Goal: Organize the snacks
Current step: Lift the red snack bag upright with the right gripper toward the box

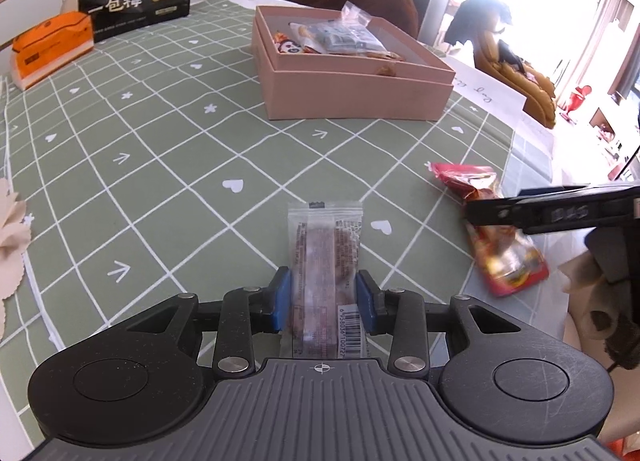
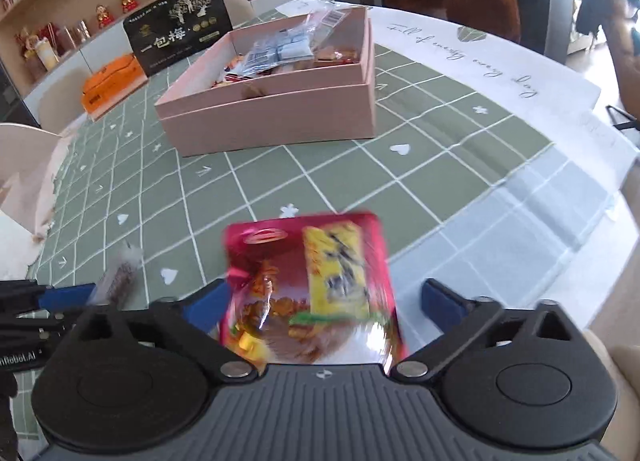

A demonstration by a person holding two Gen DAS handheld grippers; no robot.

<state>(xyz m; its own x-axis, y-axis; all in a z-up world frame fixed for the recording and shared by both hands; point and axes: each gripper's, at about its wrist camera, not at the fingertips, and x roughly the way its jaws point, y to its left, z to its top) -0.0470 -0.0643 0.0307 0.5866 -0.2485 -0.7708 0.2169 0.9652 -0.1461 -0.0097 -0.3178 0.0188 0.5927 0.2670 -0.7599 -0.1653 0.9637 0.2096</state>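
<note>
Several snacks already in pink box (image 1: 352,95); left gripper (image 1: 325,303) clamps clear bar (image 1: 324,261), right gripper (image 2: 320,305) jaws wide around red packet (image 2: 312,289), both unboxed.

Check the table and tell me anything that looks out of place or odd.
Two snacks lie loose on the green tablecloth, outside the pink box: a clear-wrapped bar between the left gripper fingers, and a red packet between the open right gripper fingers. Nothing looks spilled or damaged.
</note>
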